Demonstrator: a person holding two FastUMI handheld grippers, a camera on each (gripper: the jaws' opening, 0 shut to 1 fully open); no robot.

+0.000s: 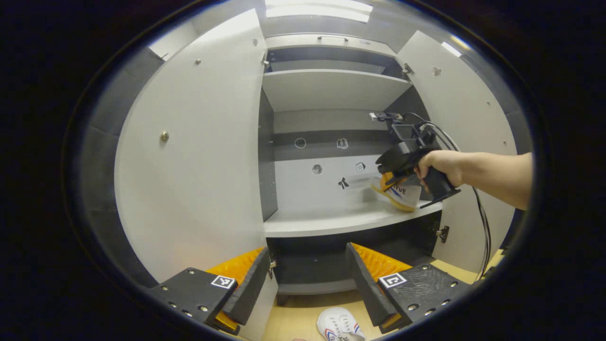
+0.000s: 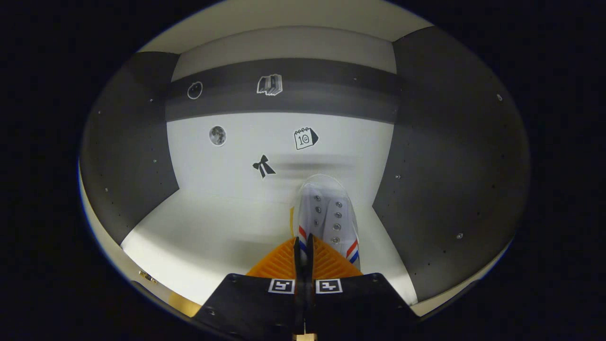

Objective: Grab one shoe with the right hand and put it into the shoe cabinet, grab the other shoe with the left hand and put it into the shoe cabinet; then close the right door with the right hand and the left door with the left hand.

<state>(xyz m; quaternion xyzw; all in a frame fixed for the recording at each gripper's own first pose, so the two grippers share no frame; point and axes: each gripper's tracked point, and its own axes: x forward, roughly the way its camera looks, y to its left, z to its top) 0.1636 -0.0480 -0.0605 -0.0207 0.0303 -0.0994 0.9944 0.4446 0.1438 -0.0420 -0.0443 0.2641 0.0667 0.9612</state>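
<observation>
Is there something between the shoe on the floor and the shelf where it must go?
Nothing visible blocks it. The second shoe lies on the floor below the open left hand-held gripper. Both cabinet doors stand open, and the shelf is bare left of the first shoe, gripped by the right hand-held gripper.

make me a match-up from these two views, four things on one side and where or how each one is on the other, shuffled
Things:
1. right gripper
2. left gripper
3. second shoe
4. cabinet doors

States:
a. lying on the floor in front of the cabinet
b. swung open
c. open, holding nothing
d. shut on a shoe over the cabinet shelf

Pairs: 1-d, 2-c, 3-a, 4-b
</observation>
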